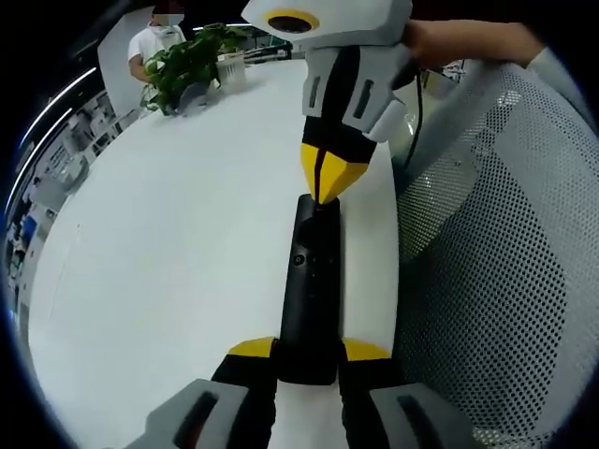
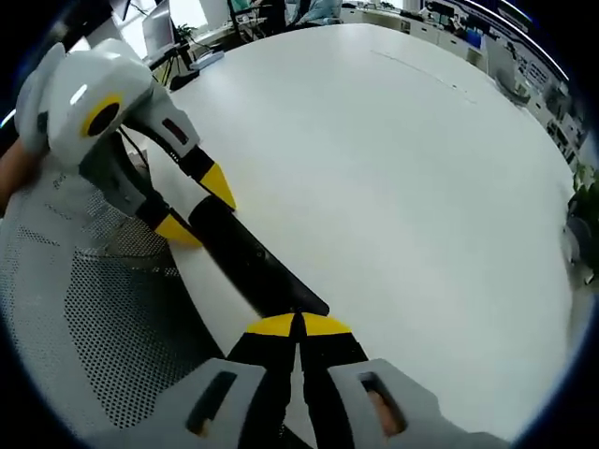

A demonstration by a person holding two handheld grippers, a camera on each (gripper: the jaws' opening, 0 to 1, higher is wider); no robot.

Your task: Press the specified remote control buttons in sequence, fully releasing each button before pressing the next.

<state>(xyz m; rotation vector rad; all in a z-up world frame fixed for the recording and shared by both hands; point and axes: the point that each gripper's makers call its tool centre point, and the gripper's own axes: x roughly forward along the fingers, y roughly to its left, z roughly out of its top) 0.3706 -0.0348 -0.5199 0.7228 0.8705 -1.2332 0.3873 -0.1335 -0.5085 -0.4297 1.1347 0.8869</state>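
A long black remote (image 1: 309, 281) lies along the table's edge, and my left gripper (image 1: 309, 350) is shut on its near end, one yellow tip on each side. My right gripper (image 1: 324, 178) comes down from above, shut, with its joined yellow tips touching the remote's far end. In the right gripper view the remote (image 2: 251, 264) runs diagonally. There the right gripper (image 2: 299, 325) has its tips closed together against the remote's near end. The left gripper (image 2: 198, 208) clamps the other end at upper left. The buttons under the right tips are hidden.
The white round table (image 1: 187, 215) stretches away to the left. A grey mesh chair (image 1: 505, 262) stands close against the table edge, right beside the remote. A potted plant (image 1: 187, 65) and a person (image 1: 154, 42) are at the far side.
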